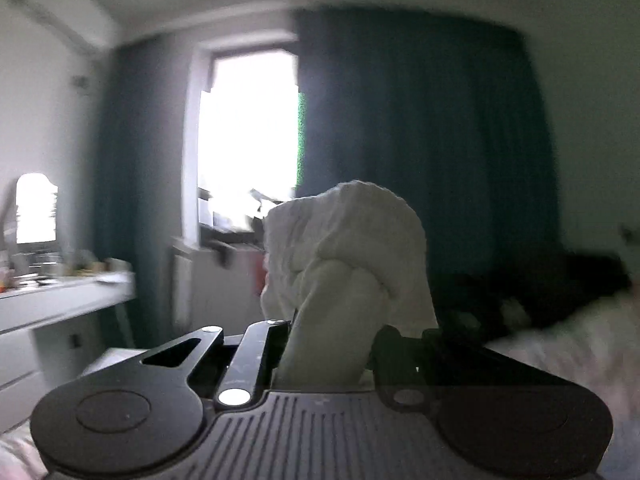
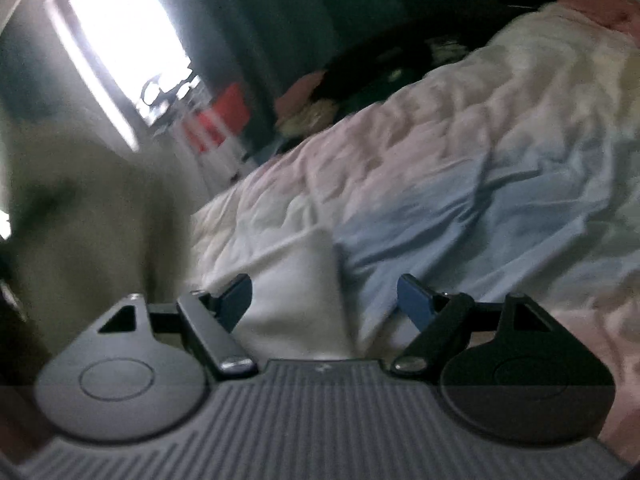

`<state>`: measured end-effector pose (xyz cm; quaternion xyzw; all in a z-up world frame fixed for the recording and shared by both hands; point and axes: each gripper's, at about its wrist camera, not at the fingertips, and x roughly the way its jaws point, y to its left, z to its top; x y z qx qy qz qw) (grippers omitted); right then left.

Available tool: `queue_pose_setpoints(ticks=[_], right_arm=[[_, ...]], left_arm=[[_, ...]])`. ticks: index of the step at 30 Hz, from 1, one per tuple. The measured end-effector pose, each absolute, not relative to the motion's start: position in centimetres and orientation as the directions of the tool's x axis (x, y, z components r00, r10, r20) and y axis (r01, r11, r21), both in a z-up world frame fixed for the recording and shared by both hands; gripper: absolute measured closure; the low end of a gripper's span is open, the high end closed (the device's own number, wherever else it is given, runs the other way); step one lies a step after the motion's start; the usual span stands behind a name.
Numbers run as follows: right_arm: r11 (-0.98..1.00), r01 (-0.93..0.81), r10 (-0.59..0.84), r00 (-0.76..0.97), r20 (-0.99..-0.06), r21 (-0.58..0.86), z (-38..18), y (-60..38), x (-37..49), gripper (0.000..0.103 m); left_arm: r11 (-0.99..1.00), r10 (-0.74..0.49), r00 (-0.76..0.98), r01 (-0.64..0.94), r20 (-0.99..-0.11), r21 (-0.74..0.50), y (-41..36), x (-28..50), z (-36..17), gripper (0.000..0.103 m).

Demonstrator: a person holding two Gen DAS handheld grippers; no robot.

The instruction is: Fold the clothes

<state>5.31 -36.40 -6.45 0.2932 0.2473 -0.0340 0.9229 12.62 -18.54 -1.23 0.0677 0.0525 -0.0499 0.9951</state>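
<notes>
My left gripper [image 1: 328,344] is clamped on a bunched white garment [image 1: 344,248]; the cloth wads up between the jaws and mushrooms above them, lifted clear of the bed with the dark curtain [image 1: 420,140] and bright window [image 1: 248,128] behind it. My right gripper [image 2: 324,300] stands with its jaws well apart and nothing pressed between them; its blue pads [image 2: 414,300] hang just over pale cloth on the bed [image 2: 460,168], where a white fold [image 2: 304,276] lies in the gap, though the blur keeps me from saying whether that fold belongs to the same garment. A dark heap of other clothes [image 2: 400,60] sits at the far side of the bed, and a white desk [image 1: 60,304] stands off to the left.

I judge I am picking up a piece to spread it. To do it well, I should find a free edge or corner with the right gripper, pinch only one layer, then draw the two grippers apart so the wad opens flat before laying it down on the bed.
</notes>
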Motion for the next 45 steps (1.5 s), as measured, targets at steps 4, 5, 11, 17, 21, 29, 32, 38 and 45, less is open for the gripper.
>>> queue_pose_setpoints(ticks=[4, 5, 11, 17, 21, 29, 32, 38, 45], right_arm=[[0.781, 0.248, 0.076, 0.873, -0.482, 0.573, -7.2, -38.2, 4.9, 0.020], [0.776, 0.248, 0.084, 0.870, -0.485, 0.579, -7.3, -38.3, 5.0, 0.020], [0.736, 0.219, 0.152, 0.869, -0.472, 0.640, -8.0, -38.7, 5.8, 0.020], [0.683, 0.175, 0.201, 0.888, -0.413, 0.709, -8.0, -39.1, 5.5, 0.020], [0.642, 0.145, 0.222, 0.905, -0.364, 0.753, -7.8, -39.4, 5.2, 0.020], [0.534, 0.115, 0.335, 0.881, -0.335, 0.838, -8.6, -38.9, 4.9, 0.020], [0.495, 0.112, 0.400, 0.851, -0.341, 0.862, -9.3, -38.0, 5.2, 0.020], [0.506, 0.109, 0.454, 0.810, -0.371, 0.856, -10.6, -35.3, 6.8, 0.020], [0.685, 0.160, 0.317, 0.813, -0.489, 0.711, -10.9, -32.9, 8.7, 0.032]], left_arm=[[0.953, -0.165, 0.949, 0.224, -0.270, 0.206, -22.1, 12.6, -7.5, 0.088], [0.943, -0.177, 0.937, 0.249, -0.302, 0.221, -22.7, 12.5, -8.9, 0.087], [0.884, -0.282, 0.861, 0.405, -0.424, 0.234, -22.6, 12.2, -10.4, 0.028], [0.829, -0.367, 0.784, 0.519, -0.500, 0.207, -19.0, 11.6, -8.8, 0.013], [0.829, -0.379, 0.750, 0.536, -0.542, 0.162, -16.0, 9.9, -7.5, 0.012], [0.951, -0.264, 0.811, 0.309, -0.522, -0.001, -6.1, 8.7, -4.8, 0.010], [0.972, -0.234, 0.816, 0.182, -0.528, -0.149, -2.5, 9.7, -3.8, 0.010], [0.941, -0.231, 0.831, 0.059, -0.507, -0.333, 3.2, 10.6, -1.5, 0.010], [0.929, -0.213, 0.830, 0.009, -0.516, -0.369, 4.9, 10.4, -2.0, 0.009]])
